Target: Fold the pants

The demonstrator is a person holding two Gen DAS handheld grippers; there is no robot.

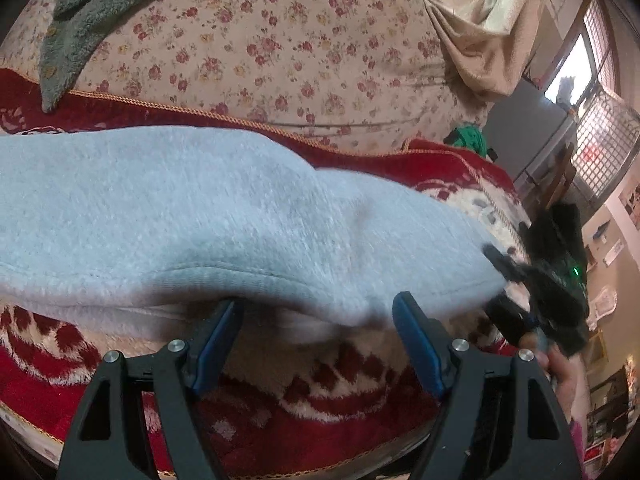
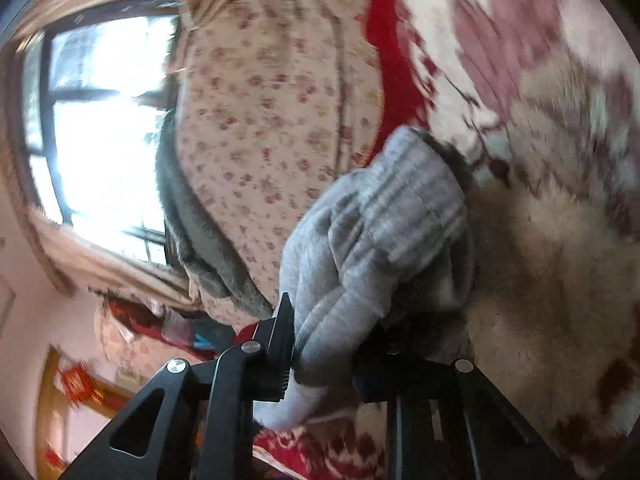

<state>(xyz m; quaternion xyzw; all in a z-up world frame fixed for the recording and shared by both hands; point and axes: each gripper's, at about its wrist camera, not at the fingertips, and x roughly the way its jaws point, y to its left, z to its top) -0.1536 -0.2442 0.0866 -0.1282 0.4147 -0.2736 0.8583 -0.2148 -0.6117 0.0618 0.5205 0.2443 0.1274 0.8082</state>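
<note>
Pants [image 1: 192, 216], light grey and fleecy, lie across the middle of the left wrist view on a red and white blanket [image 1: 320, 408]. The left gripper [image 1: 318, 312] sits at the lower centre with its blue-padded jaws spread, just under the hem. In the right wrist view the right gripper [image 2: 320, 344] at the lower centre pinches a bunched ribbed part of the pants [image 2: 384, 240]. A floral sheet [image 1: 280, 40] fills the upper frame, a green towel [image 1: 76, 20] at its upper left.

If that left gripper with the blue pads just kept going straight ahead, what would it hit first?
Most likely the grey pants: the open left gripper points right at their near edge, with the red patterned blanket just beneath. Depth is hard to judge.
</note>
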